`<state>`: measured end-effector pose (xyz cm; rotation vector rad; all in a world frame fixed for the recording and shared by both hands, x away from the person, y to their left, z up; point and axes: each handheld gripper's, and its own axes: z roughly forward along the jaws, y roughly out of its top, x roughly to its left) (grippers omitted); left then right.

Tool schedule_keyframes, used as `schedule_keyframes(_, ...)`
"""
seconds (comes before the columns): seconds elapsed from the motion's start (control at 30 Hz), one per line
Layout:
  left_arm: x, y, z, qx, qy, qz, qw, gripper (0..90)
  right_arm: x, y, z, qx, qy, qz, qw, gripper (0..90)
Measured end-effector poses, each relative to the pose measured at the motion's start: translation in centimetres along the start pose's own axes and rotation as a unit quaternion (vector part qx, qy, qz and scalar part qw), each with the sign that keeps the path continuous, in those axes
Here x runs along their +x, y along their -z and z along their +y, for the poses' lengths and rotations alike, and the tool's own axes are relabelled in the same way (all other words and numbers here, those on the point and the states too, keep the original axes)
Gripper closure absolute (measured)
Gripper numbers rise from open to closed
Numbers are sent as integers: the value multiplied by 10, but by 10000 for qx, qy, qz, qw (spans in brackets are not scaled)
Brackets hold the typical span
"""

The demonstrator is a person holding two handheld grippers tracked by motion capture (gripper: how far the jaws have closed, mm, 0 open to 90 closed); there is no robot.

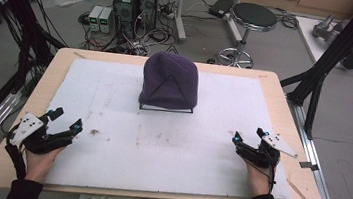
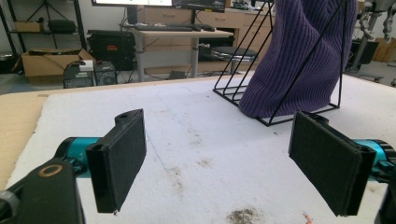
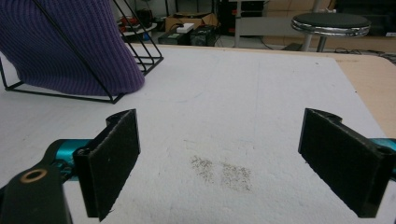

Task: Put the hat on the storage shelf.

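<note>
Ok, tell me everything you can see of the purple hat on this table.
The purple hat is a ribbed knit beanie with a rounded crown. It is draped upright over a thin black wire rack, whose slanted rods cross its near face; its hem hangs down to the rack's base. Rack and hat stand at the far middle of the white mat. Only the rack touches it: the left gripper and right gripper sit open near the front edge, well away.

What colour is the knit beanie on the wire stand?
Purple, rib-knit; the beanie shows best in the left gripper view.
</note>
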<state>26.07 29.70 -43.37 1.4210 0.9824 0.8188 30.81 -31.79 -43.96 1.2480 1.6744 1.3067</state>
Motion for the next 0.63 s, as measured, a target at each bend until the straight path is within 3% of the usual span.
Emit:
schedule_keyframes(0.33, -1, -2, -1, 58, 8, -50, 10000, 195, 0, -1, -1, 51, 24, 21, 10000, 120)
schedule_keyframes(0.63, -2, -2, -1, 157, -117, 31, 9998, 191, 0, -2, -1, 98, -2, 39, 9999, 120)
